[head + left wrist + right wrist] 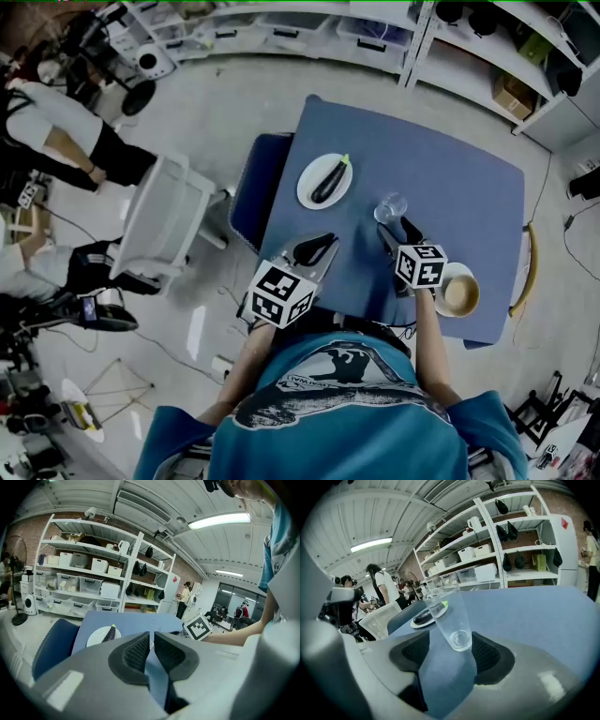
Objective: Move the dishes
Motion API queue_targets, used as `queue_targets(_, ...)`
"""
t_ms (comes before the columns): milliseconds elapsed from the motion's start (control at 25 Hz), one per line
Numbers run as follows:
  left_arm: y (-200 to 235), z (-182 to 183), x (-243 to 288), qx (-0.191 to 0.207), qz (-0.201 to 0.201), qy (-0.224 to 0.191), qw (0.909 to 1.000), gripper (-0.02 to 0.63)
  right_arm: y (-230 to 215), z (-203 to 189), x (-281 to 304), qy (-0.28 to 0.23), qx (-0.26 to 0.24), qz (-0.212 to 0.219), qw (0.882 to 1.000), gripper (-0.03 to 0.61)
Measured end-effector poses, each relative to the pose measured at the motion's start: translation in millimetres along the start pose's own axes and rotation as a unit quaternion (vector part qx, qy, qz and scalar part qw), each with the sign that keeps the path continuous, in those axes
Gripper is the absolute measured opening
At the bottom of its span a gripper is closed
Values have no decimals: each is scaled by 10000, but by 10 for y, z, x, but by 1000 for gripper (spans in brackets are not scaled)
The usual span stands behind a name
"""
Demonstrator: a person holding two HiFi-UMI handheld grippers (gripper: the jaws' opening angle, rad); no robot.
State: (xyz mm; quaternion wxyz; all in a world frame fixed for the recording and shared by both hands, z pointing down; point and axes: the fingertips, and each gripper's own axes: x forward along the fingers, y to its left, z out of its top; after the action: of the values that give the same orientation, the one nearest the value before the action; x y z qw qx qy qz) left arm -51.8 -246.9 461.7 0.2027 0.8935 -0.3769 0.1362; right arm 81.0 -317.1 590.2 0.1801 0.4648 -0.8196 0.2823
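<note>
A white plate (309,192) carrying a dark eggplant (328,180) sits on the blue table (450,187), toward its left side. A clear empty glass (391,207) stands upright mid-table. My right gripper (397,234) is open, and the glass base (454,630) stands between its fingertips without being clamped. The plate (417,623) shows behind the glass to the left. My left gripper (323,246) hovers over the table's near edge, short of the plate (96,638), its pads (138,651) almost touching with nothing between them. A tan bowl (459,293) rests at the near right corner.
A dark blue chair (251,186) is pushed against the table's left side, with a white chair (164,223) further left. Shelving (309,33) with bins runs along the far wall. People stand and sit at the left (56,141).
</note>
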Motion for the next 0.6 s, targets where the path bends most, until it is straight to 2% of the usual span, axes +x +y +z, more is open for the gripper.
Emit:
queue_targets(280,-92,-1,40,41,-130,57,9999,44,-51,-243,-396,-45,447,-123,9989,275)
queue_targets(600,-354,-74,128,162,-404,195,9989,44,-223,-337,-952,-279,553,-537,9966,258)
